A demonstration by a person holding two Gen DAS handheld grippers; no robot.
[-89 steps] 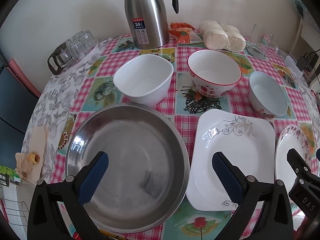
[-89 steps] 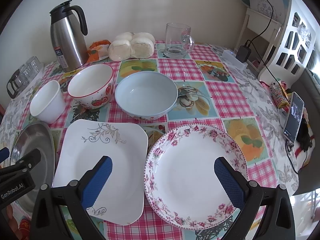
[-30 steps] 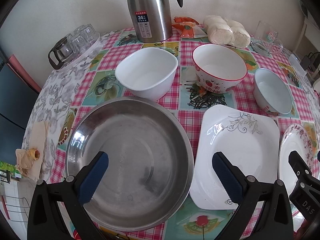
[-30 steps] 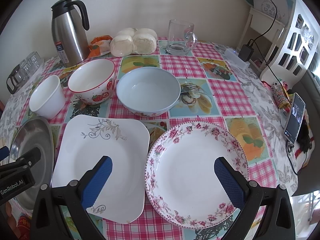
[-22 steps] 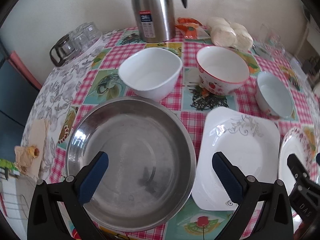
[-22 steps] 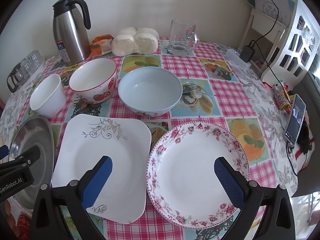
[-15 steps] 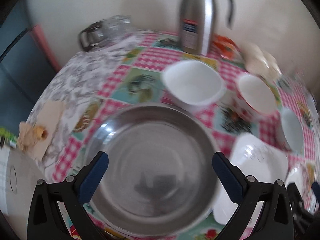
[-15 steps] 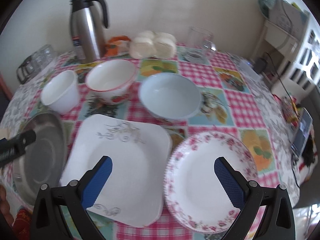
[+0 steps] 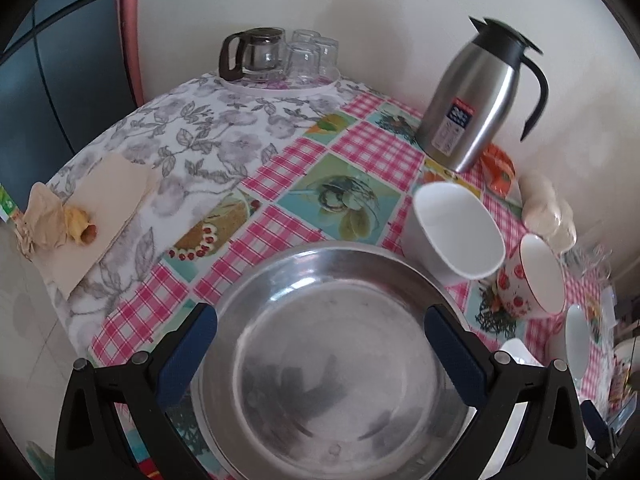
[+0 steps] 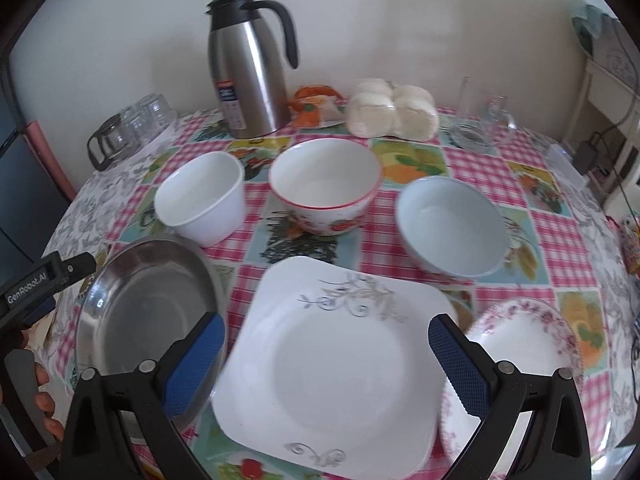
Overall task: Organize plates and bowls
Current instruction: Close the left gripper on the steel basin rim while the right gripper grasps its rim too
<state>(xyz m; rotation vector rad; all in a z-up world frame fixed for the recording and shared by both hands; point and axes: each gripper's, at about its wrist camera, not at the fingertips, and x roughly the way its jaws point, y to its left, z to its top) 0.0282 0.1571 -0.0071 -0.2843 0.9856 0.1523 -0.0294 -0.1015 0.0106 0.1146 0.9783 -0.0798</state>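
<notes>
The left gripper (image 9: 320,348) hangs above the steel basin (image 9: 332,360), its blue fingers (image 9: 186,354) spread wide, one over each side of the rim, and they hold nothing. The basin sits near the front edge of the round table (image 9: 208,148). To its left there is an open stretch of checked and grey flowered cloth, free up to the paper with a food scrap (image 9: 80,224) at the table edge. Behind the basin, the white square bowl (image 9: 456,232) stands just beside its far rim; I cannot tell if they touch.

The right gripper (image 10: 326,360) is over the white square plate (image 10: 336,368), also with the fingers (image 10: 460,364) wide apart and empty. This plate lies between the basin (image 10: 148,308) on its left and the flowered round plate (image 10: 524,352) on its right; both neighbours come very near to its edges, so little room stays at the sides. The flowered plate is close to the front edge of the table.

Behind the plates, three bowls stand in a row: the white square bowl (image 10: 204,196), the strawberry bowl (image 10: 324,184) and the pale blue bowl (image 10: 452,224), each apart from the next. Farther back by the wall are the steel jug (image 10: 248,68), wrapped buns (image 10: 392,114) and a glass mug (image 10: 484,112). In the right view, a hand (image 10: 40,396) holds the left gripper's handle at the left border.
</notes>
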